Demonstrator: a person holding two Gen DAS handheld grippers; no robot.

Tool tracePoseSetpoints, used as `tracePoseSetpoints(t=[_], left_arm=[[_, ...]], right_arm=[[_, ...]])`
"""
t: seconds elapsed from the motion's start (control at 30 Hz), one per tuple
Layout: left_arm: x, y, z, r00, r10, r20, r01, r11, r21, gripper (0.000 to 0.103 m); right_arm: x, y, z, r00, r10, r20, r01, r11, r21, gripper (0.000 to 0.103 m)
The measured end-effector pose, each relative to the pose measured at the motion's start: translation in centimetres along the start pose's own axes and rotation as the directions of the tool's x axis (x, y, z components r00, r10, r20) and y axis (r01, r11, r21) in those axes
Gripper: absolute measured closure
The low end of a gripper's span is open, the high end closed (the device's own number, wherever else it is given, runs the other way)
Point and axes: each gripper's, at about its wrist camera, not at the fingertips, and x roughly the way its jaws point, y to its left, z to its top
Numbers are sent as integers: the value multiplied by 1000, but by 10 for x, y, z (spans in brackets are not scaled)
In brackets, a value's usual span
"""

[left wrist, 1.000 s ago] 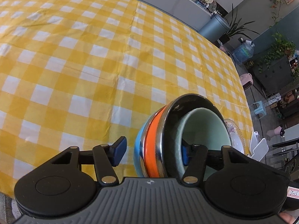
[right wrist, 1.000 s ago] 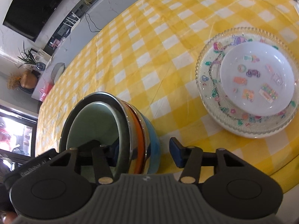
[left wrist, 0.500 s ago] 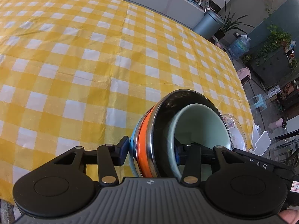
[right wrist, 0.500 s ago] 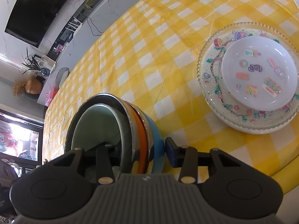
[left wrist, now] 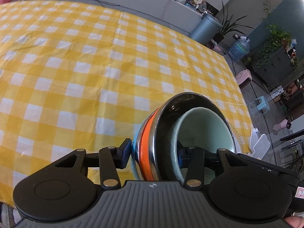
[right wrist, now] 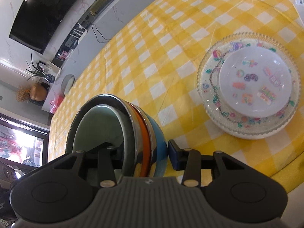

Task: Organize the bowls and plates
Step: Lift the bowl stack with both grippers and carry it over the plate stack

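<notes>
From the left wrist, the left gripper was clamped across the wall of a nested stack of bowls: blue outermost, then orange, shiny steel, and pale green innermost. The stack tilted near the near edge of the yellow-and-white checked tablecloth, which lay open beyond.

From the right wrist, the right gripper gripped the stack's opposite wall. A clear patterned glass plate carrying a white sticker-decorated plate sat near the tablecloth's right edge, apart.
</notes>
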Motion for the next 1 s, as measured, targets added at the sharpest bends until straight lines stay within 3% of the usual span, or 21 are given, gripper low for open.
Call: tracePoseSetpoints(t=[0.67,1.0], left_arm=[[25,-131,19,997,-72,-3,71,988,139,52],[56,-164,19,998,-57,-40,63,982,177,52]], right_arm=[[-103,-60,64,988,-4,155,-7,998,68,61],[-111,-96,89,987,-5,159,-10,995,98,61]])
